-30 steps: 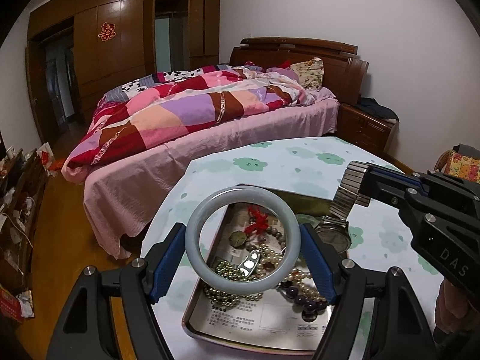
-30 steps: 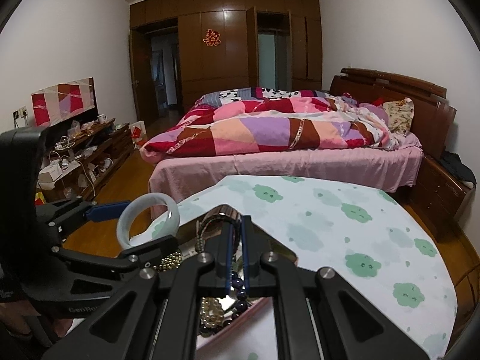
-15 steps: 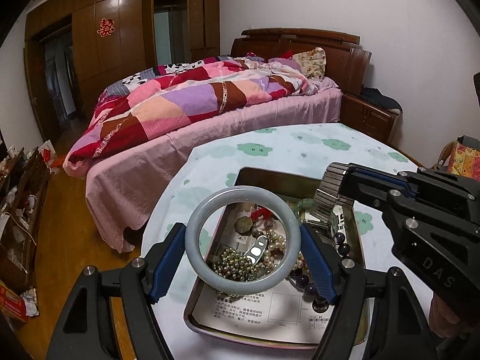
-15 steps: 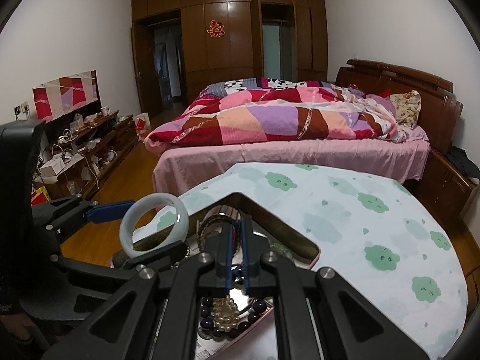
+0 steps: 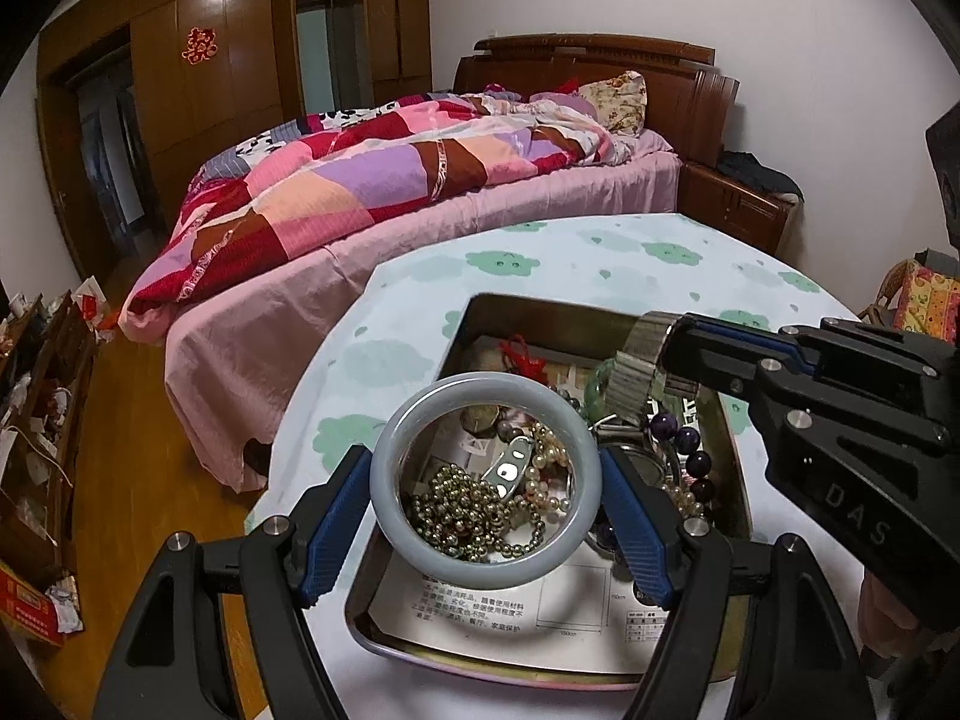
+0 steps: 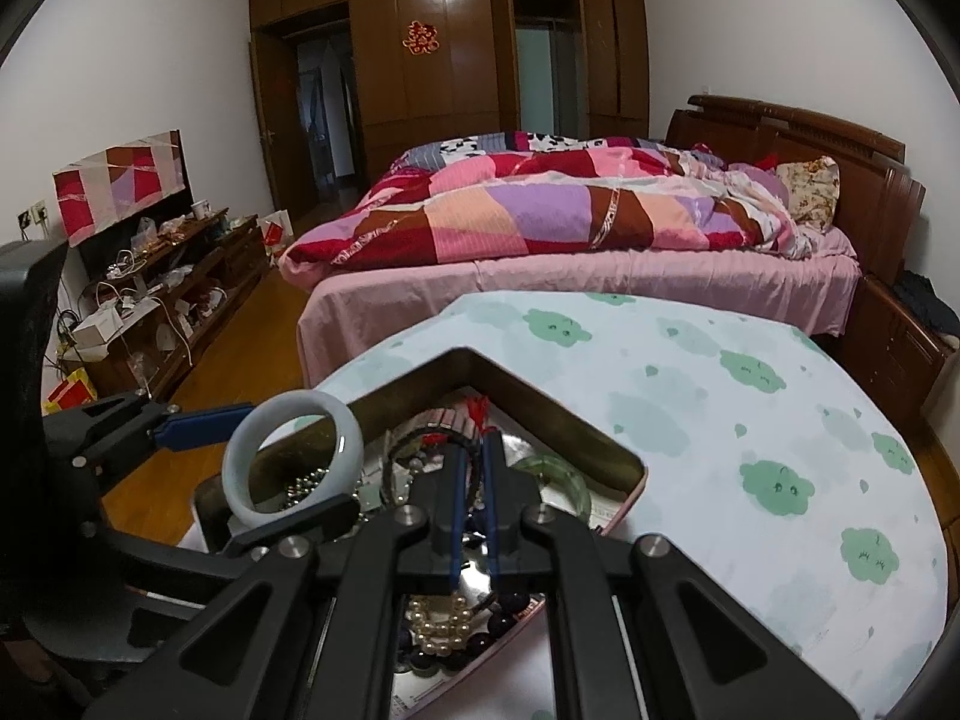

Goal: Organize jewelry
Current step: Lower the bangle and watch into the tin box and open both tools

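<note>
Jewelry fills an open rectangular metal tin (image 5: 480, 315) on a round table under a pale cloth with green cloud prints (image 5: 540, 258). At left, the left gripper (image 5: 486, 483) clamps a pale grey-green jade bangle (image 5: 390, 480) across its width, held above the tin with its opening facing the camera. At right, the right gripper (image 5: 672, 348), jaws nearly together, pinches a silver metal expansion watch band (image 5: 630, 378), which hangs with its long axis roughly vertical over the tin's right half. Judged step: sorting pieces lifted from the tin; the next move calls for carrying each piece to its own resting place.
</note>
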A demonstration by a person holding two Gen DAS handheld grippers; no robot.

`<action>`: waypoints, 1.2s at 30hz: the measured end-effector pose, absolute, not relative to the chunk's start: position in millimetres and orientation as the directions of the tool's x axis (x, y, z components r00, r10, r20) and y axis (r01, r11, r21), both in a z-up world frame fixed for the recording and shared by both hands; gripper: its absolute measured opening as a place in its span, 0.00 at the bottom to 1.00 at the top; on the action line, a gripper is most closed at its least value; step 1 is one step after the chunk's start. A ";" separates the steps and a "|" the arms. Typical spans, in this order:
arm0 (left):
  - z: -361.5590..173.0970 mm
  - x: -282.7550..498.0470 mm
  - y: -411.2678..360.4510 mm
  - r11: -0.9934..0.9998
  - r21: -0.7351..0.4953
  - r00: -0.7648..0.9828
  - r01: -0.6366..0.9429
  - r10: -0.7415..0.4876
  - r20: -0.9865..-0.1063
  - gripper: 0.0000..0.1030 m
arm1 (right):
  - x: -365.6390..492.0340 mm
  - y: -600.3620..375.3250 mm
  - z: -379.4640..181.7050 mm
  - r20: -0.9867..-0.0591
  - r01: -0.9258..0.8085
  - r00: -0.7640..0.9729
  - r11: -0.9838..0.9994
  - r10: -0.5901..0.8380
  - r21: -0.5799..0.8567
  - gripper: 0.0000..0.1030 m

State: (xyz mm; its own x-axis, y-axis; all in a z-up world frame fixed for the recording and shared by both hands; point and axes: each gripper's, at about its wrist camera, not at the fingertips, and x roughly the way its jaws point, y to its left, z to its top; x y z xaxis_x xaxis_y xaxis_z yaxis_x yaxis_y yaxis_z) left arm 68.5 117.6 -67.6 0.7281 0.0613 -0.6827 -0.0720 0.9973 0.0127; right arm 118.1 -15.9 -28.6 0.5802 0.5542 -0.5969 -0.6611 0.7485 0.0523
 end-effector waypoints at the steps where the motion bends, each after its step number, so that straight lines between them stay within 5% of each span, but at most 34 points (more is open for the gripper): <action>1: -69.1 69.1 117.9 0.997 0.013 0.726 -0.073 0.062 -0.685 0.74 | 118.5 -16.0 -29.5 -0.599 -0.660 0.580 0.749 0.553 0.052 0.07; 36: -78.0 74.6 106.4 0.993 0.107 0.709 -0.055 0.115 -0.696 0.74 | 125.0 -18.5 -55.7 -0.680 -0.647 0.531 0.760 0.506 0.061 0.07</action>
State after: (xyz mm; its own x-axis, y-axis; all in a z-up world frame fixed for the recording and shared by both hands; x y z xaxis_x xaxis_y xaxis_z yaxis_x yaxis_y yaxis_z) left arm 74.6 106.4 -78.0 0.7087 0.1149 -0.6960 -0.0554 0.9927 0.1074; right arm 125.0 -18.5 -55.7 0.5312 0.5060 -0.6796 -0.6466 0.7604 0.0607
